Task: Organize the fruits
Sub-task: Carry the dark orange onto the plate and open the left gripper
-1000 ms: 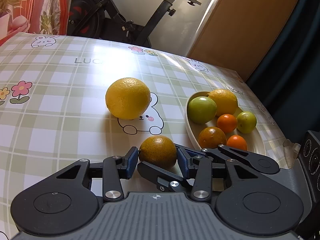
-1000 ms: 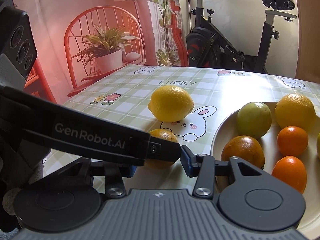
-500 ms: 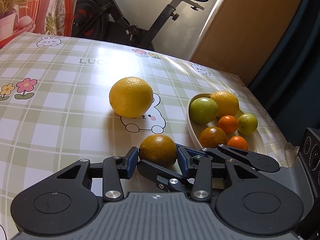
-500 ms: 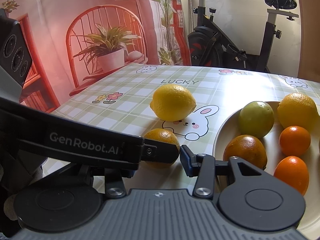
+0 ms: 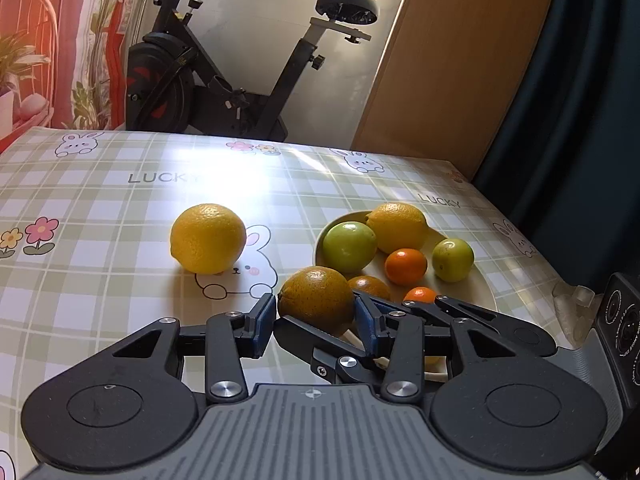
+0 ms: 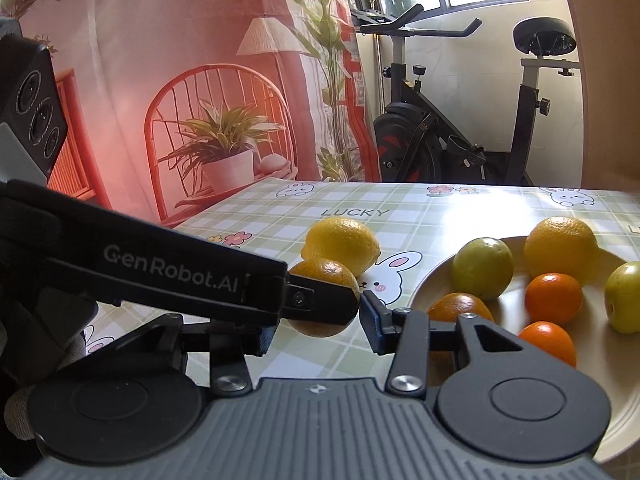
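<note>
Green plaid bunny tablecloth [image 5: 100, 280], exercise bike [image 5: 224, 80] behind. Left gripper [image 5: 316, 320] clamps orange [image 5: 316, 300]; right gripper [image 6: 320, 332] partly open, grip unclear. Plate [image 5: 486, 292] of fruit.

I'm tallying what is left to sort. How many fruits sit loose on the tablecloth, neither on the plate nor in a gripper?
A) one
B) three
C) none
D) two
A: only the big yellow lemon rests on the tablecloth; the dark orange sits between the left gripper pads, and the rest lie on the plate.
</note>
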Demonstrator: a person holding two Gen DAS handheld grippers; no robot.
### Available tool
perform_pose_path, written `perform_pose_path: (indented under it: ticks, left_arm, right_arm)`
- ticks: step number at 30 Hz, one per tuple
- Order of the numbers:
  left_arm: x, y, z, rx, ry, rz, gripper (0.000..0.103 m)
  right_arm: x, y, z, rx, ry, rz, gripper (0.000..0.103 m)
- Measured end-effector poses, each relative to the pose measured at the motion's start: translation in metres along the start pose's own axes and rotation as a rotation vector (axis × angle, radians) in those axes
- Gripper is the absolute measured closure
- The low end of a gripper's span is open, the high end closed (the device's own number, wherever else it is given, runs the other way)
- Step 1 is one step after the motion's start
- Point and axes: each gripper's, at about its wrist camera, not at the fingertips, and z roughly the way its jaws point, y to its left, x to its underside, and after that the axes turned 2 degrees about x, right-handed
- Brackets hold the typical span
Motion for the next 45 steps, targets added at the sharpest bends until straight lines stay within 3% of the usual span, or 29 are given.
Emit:
perform_pose_path:
  ticks: [9, 17, 29, 45]
  left_arm:
    - [-0.023, -0.054, 0.027, 0.066, 0.007, 0.074, 0.056]
    - [-0.026, -0.089, 0.066, 0.117, 0.056, 0.103, 0.056]
    - [-0.021, -0.100, 0.101, 0.115, 0.147, 0.098, 0.056]
    - [-0.023, -0.099, 0.102, 0.103, 0.153, 0.095, 0.056]
  right_arm:
    - [-0.013, -0.038, -0.035, 0.094, -0.080, 0.083, 0.057]
    - [-0.012, -0.082, -0.059, 0.186, -0.101, 0.130, 0.057]
    - [0.000, -0.118, -0.061, 0.244, -0.047, 0.139, 0.057]
    - [-0.004, -0.125, -0.046, 0.258, 0.021, 0.169, 0.057]
